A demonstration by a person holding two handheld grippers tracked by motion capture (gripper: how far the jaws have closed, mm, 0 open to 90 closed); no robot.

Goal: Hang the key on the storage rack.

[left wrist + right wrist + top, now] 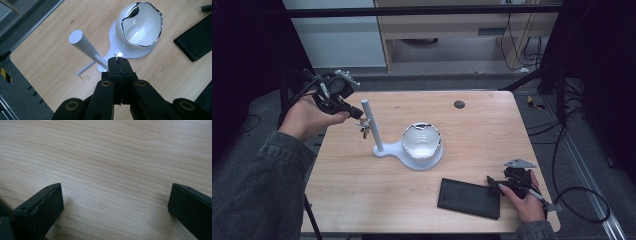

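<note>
Keys (364, 129) hang from the left gripper (358, 114), its jaws clenched on them beside the post (372, 125), toward the table's (362, 200) far left corner. Nearest, at the near right corner, the right gripper (493, 182) rests with jaws spread wide, beside a black case (469, 198). Mid-table, a white bowl (422, 141) sits on the stand's base (412, 161).

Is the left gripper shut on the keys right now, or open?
Shut: the left gripper has its jaws pressed together, and the keys hang from its tip beside the white post.
</note>
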